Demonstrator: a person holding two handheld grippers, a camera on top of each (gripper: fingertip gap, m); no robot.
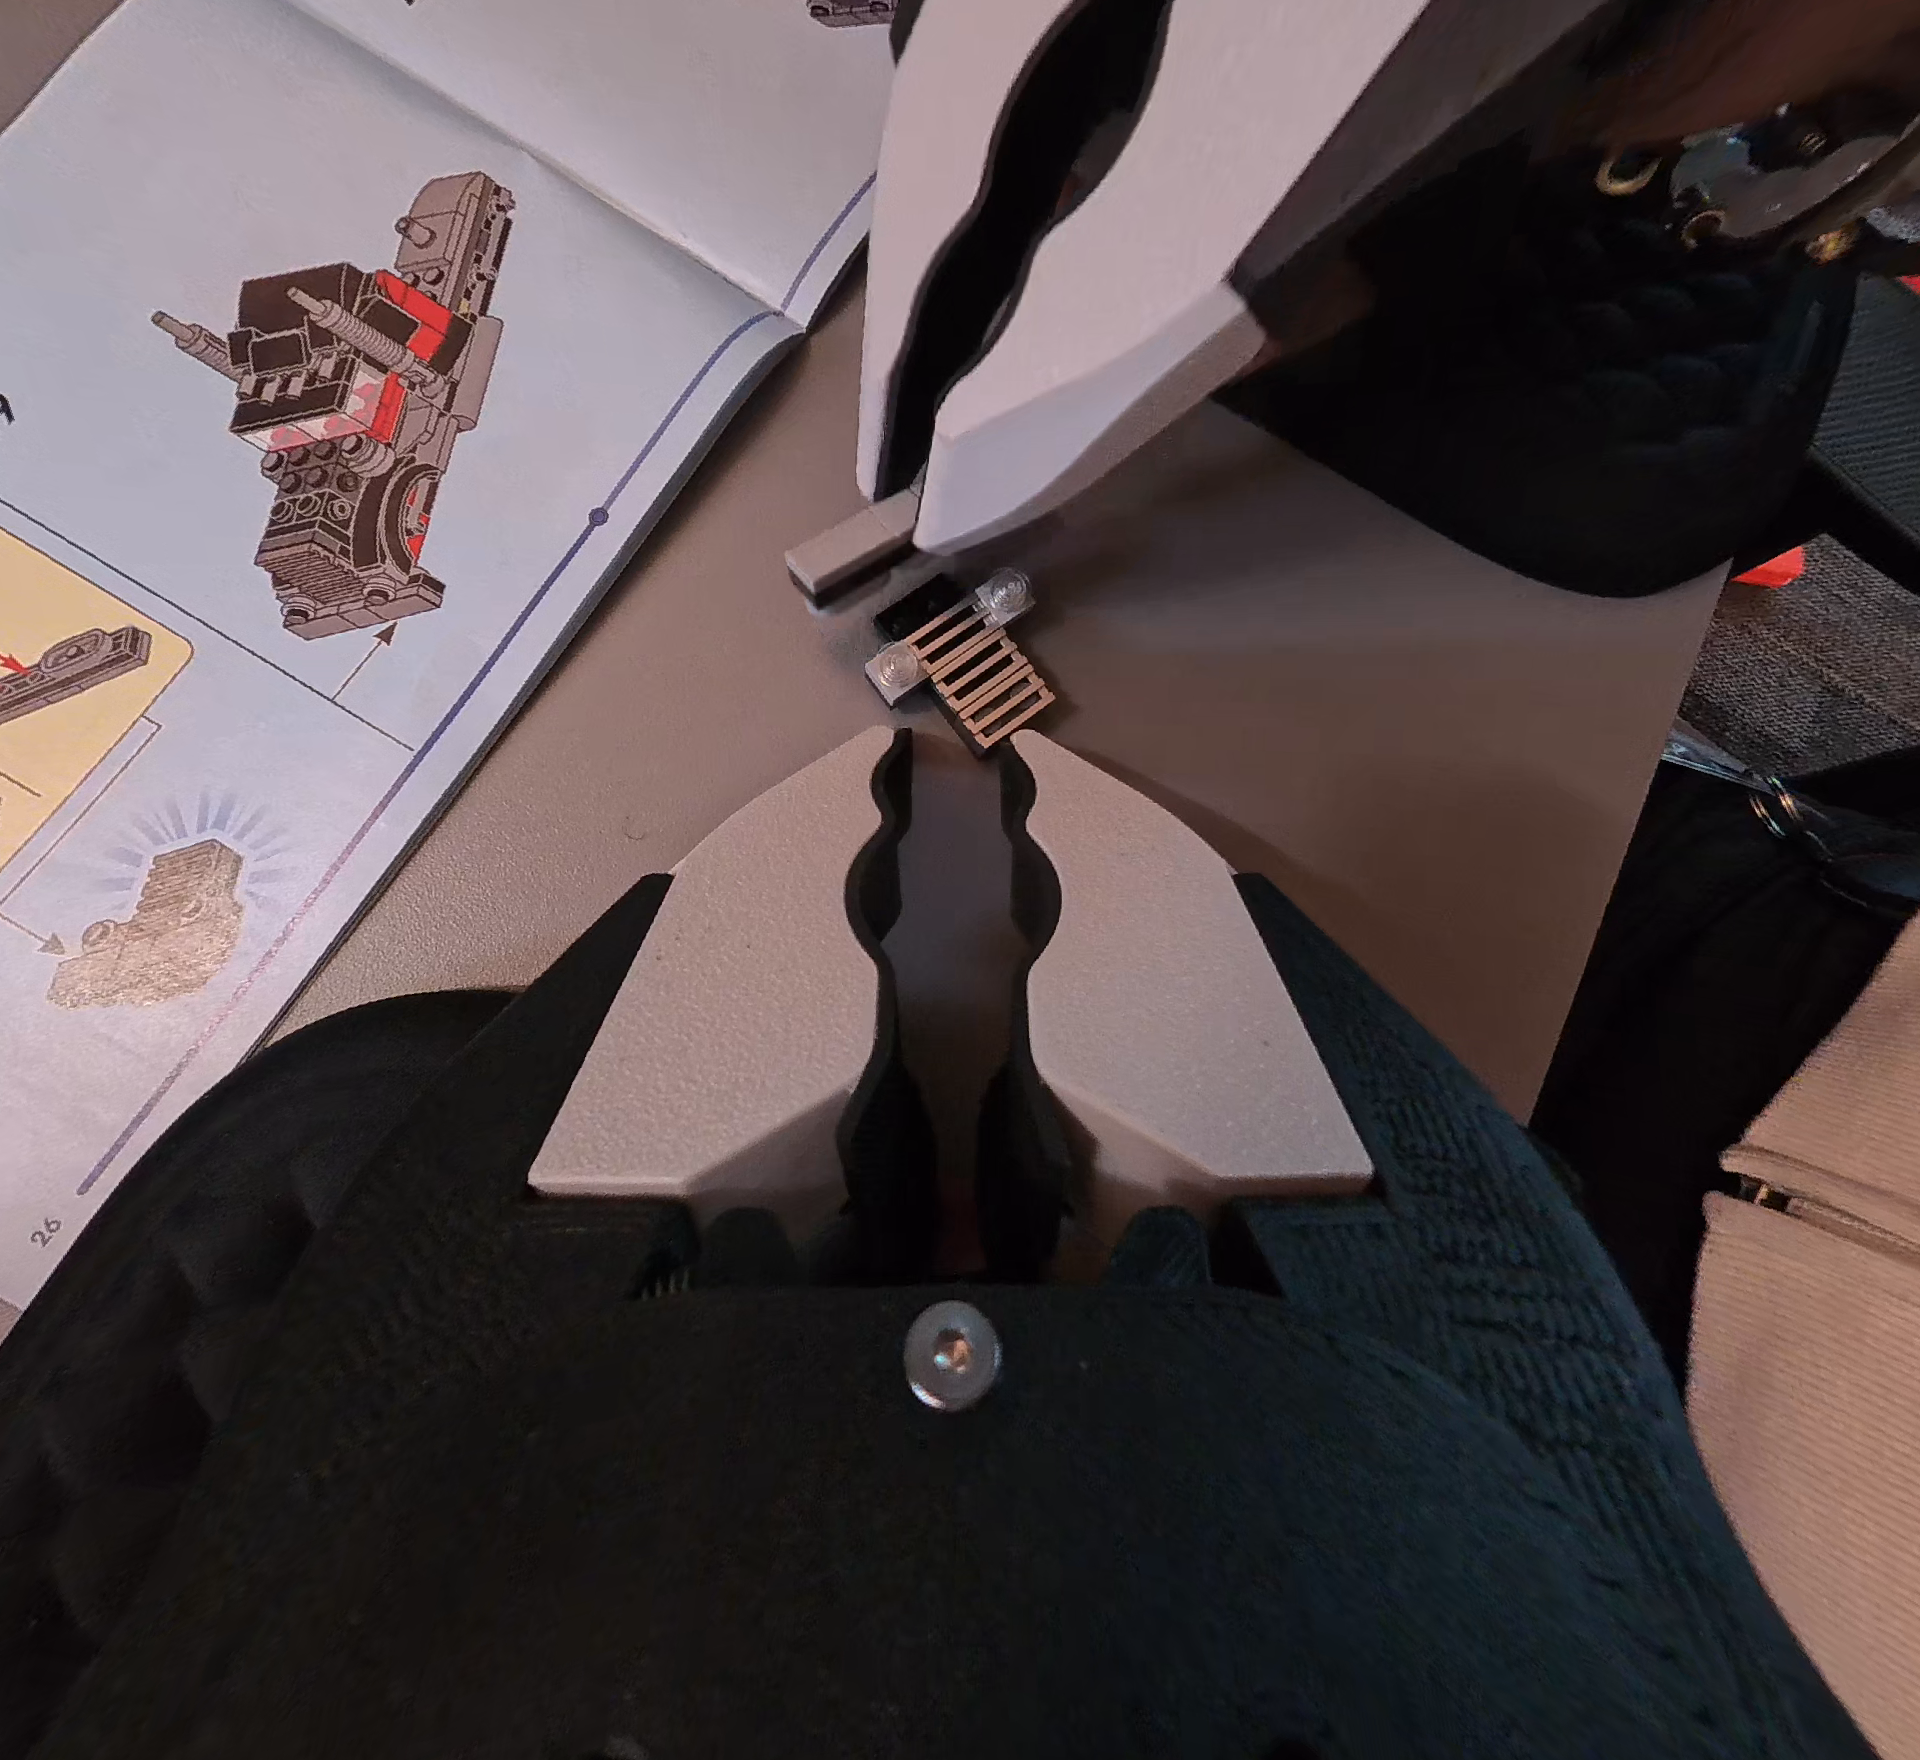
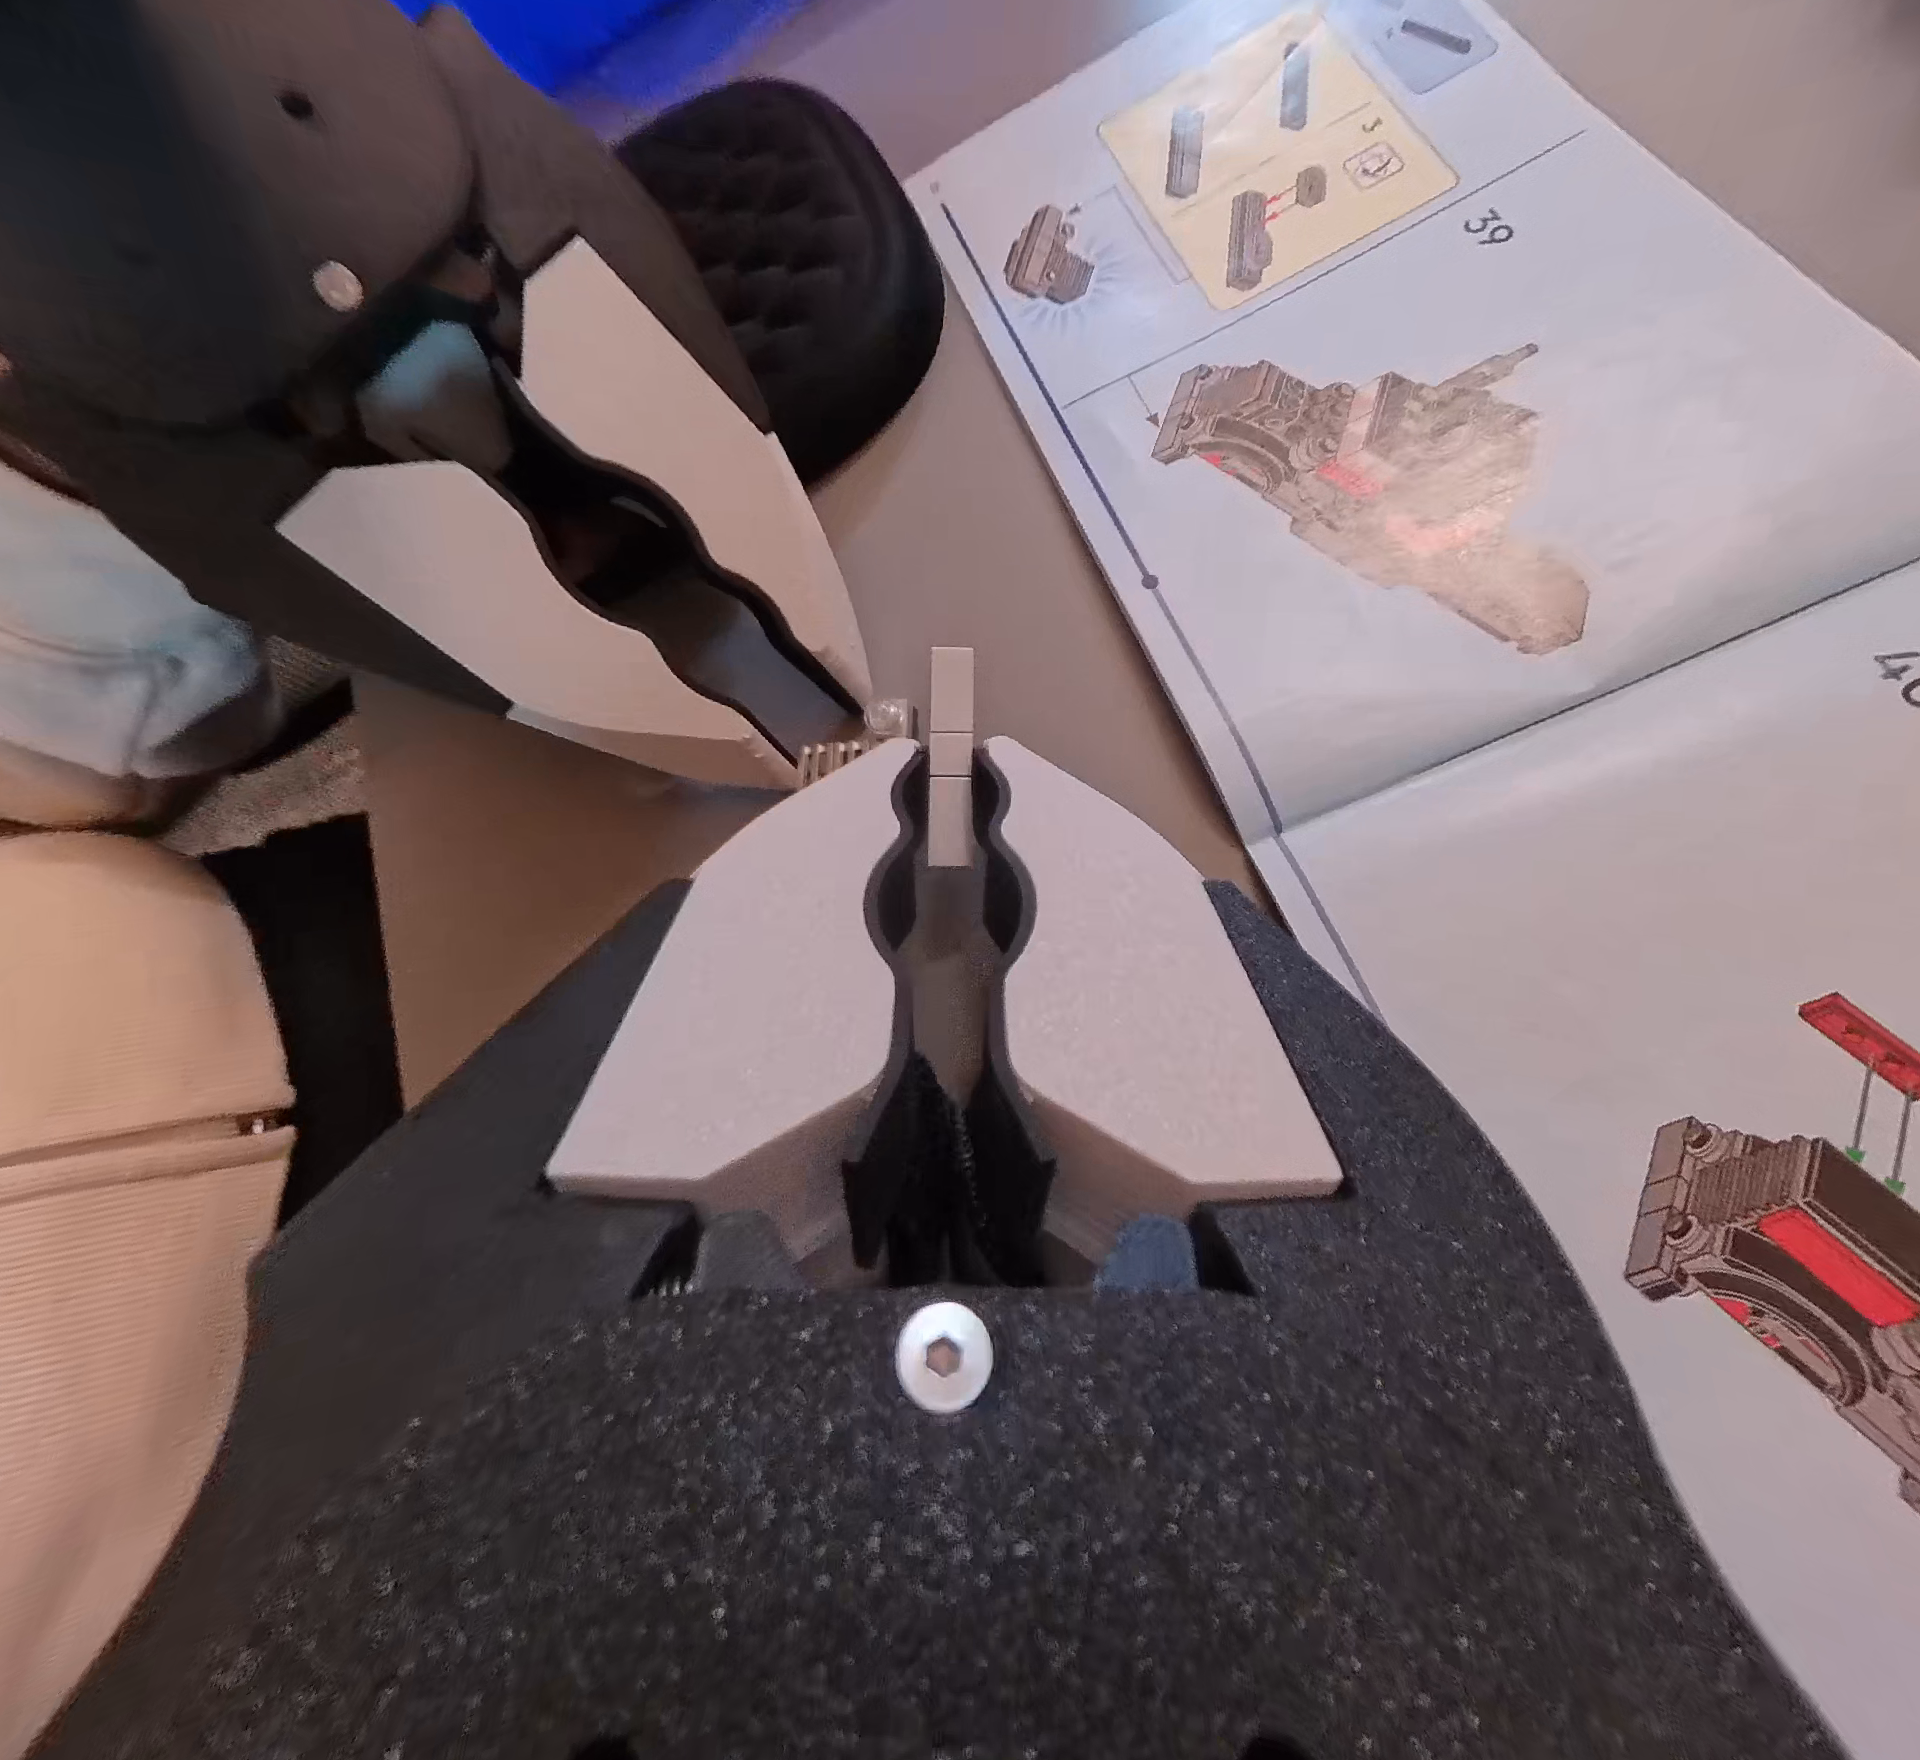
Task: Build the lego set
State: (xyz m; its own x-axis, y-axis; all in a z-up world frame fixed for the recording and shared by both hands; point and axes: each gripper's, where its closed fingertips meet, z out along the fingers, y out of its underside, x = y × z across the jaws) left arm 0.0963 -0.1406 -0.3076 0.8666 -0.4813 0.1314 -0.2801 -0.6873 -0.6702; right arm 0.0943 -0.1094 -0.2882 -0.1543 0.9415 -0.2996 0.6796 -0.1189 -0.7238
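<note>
In the left wrist view my left gripper (image 1: 958,742) is shut on the end of a small assembly (image 1: 966,661): a black plate with a grey grille tile and two clear round studs. It holds the assembly just above the table. My right gripper (image 1: 902,534) comes in from above, shut on a long grey tile piece (image 1: 847,557) whose end sits just behind the assembly. In the right wrist view my right gripper (image 2: 951,754) grips that grey piece (image 2: 952,702) upright between its fingertips. The left gripper (image 2: 831,739) holds the grille assembly (image 2: 836,754) right beside it.
An open instruction booklet (image 1: 312,360) lies left of the grippers; it is on the right in the right wrist view (image 2: 1455,484). A black padded object (image 1: 1558,422) sits at the grey table's (image 1: 1299,775) edge. A person's beige clothing (image 1: 1818,1347) is close by. Less than 4 cm separates the two grippers' tips.
</note>
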